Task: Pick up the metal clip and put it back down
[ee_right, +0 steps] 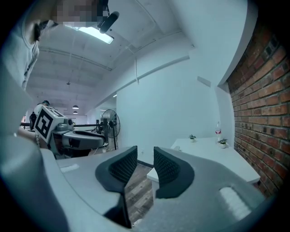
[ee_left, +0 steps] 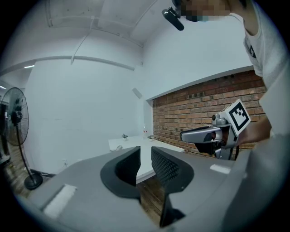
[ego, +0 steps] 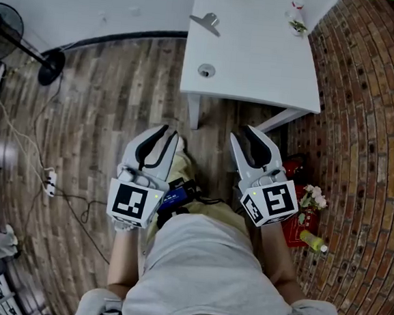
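The metal clip [ego: 207, 22] lies on the white table [ego: 261, 56], near its left far part. Both grippers hang over the wooden floor, close to the person's body and short of the table's near edge. My left gripper [ego: 166, 135] has its jaws a narrow gap apart with nothing between them; in its own view [ee_left: 145, 153] the table [ee_left: 131, 144] shows through the gap. My right gripper [ego: 249, 133] also stands open and empty [ee_right: 145, 156], pointing at the table [ee_right: 213, 152]. Each gripper appears in the other's view: right gripper [ee_left: 201, 134], left gripper [ee_right: 84, 140].
A small round object [ego: 206, 70] sits near the table's front left corner, and small plants [ego: 298, 25] at its far right. A standing fan [ego: 16, 31] and a power strip with cables [ego: 49, 182] are at the left. A brick surface, flowers [ego: 313, 196] and a bottle [ego: 313, 242] lie right.
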Demonstrator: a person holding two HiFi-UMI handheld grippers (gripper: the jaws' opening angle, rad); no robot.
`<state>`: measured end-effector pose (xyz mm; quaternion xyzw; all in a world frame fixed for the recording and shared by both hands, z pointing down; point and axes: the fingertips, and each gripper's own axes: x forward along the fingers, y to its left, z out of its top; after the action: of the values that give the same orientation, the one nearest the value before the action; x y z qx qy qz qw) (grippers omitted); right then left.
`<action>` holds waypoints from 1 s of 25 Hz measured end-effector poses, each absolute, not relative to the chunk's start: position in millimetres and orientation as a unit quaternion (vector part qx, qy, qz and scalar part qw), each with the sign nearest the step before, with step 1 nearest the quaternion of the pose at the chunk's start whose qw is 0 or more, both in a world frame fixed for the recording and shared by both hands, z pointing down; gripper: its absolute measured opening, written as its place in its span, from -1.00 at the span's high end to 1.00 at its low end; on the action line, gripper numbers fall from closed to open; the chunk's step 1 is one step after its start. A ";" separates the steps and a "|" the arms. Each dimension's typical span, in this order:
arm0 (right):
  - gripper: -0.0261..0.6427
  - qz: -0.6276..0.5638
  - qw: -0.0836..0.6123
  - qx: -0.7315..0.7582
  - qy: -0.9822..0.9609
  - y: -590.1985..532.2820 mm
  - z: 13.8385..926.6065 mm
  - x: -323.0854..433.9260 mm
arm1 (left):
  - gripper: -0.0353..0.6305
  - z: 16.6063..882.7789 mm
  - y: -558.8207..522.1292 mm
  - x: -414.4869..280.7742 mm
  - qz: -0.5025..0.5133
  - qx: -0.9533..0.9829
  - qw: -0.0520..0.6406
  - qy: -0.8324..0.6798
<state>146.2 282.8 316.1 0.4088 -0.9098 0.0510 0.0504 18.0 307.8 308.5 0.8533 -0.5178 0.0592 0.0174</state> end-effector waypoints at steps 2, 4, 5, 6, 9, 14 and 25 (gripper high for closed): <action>0.60 0.052 0.050 0.413 -0.908 275.8 316.9 145.6 | 0.67 308.6 299.1 18.0 0.059 0.856 0.016 -0.513; 0.60 0.053 0.052 0.417 -0.906 268.4 318.2 145.4 | 0.67 308.8 289.9 18.3 0.058 0.859 0.014 -0.508; 0.60 0.053 0.053 0.418 -0.905 264.2 319.0 144.9 | 0.67 309.0 284.9 18.1 0.058 0.861 0.014 -0.505; 0.60 0.054 0.054 0.420 -0.904 259.5 319.8 143.9 | 0.67 309.5 279.5 17.6 0.058 0.862 0.015 -0.503; 0.60 0.057 0.053 0.426 -0.901 243.0 320.9 139.7 | 0.67 311.4 260.9 14.4 0.058 0.866 0.018 -0.496; 0.60 0.057 0.054 0.432 -0.899 211.2 320.1 129.3 | 0.67 309.9 224.6 4.5 0.055 0.871 0.017 -0.488; 0.60 0.056 0.060 0.446 -0.891 133.8 309.5 101.3 | 0.68 302.6 145.4 -22.8 0.052 0.880 0.024 -0.472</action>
<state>101.3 133.8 309.5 0.4464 -0.8911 0.0557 0.0599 -22.8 145.4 302.6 0.8796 -0.4722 0.0516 0.0239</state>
